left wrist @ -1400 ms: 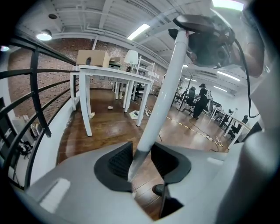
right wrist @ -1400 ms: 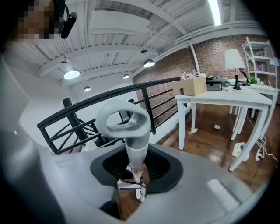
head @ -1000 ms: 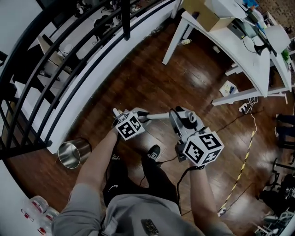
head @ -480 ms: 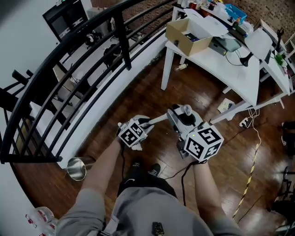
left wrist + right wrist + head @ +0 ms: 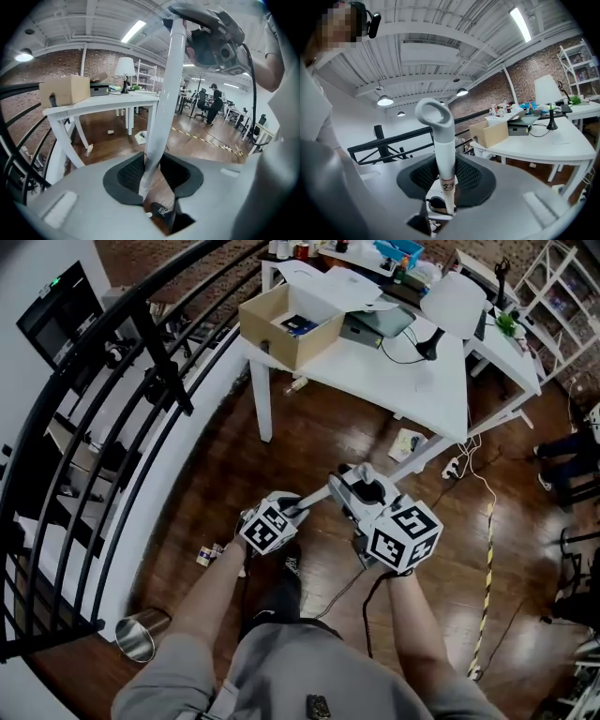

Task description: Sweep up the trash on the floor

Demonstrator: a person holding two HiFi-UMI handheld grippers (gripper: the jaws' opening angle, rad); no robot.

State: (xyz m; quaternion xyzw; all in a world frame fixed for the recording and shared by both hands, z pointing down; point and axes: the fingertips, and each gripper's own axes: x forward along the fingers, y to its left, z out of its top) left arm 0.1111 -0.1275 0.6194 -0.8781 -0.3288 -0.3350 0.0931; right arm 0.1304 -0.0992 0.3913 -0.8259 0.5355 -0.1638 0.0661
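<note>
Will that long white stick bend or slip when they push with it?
Probably stiff: the white stick runs straight through the left gripper and the right gripper without sagging. It is thin, so likely light. Its smooth surface could slip, though ribbed pads clamp it.

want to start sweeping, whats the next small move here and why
Probably swing the white handle toward the small scrap on the floor by the railing base, just left of the left gripper. Both that and the right gripper are shut on the handle, and the scrap looks the nearest litter; the bottle lies farther off by the table leg.
</note>
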